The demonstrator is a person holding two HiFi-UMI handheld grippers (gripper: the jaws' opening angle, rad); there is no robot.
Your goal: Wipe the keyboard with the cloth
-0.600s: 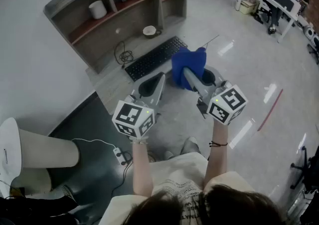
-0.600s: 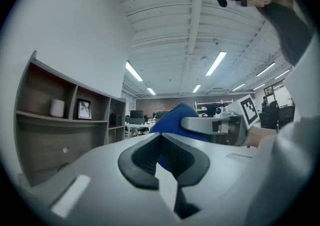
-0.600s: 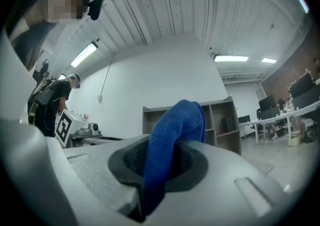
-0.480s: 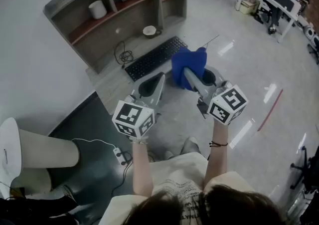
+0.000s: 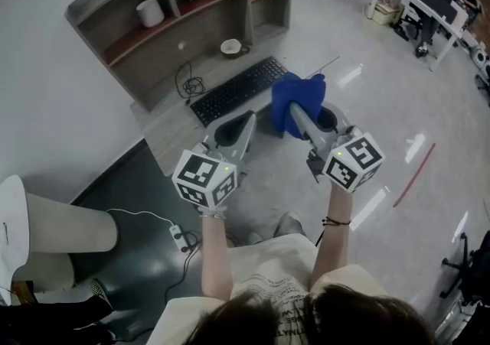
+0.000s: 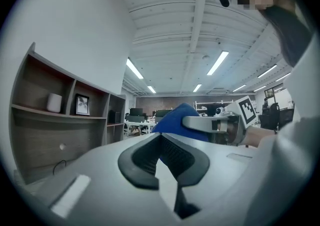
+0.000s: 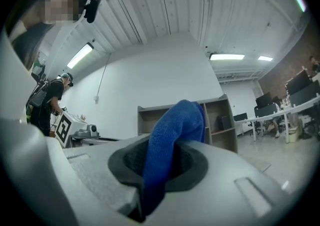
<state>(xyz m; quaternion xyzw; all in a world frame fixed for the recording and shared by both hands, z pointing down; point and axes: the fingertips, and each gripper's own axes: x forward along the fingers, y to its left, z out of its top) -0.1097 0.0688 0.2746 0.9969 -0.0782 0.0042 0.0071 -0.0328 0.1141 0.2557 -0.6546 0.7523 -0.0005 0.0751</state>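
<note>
While near the keyboard (image 5: pixel 239 89), right hand-held gripper (image 5: pixel 295 110) clenched on blue cloth (image 5: pixel 306 89), left hand-held gripper (image 5: pixel 246 118) closed, empty.

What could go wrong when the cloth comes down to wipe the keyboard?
The cloth is pinched only by one narrow fold in the right tongs, so rubbing may pull it out. The keyboard is not held by the left tongs, so a stroke could push it. The coiled cable beside it may snag.
</note>
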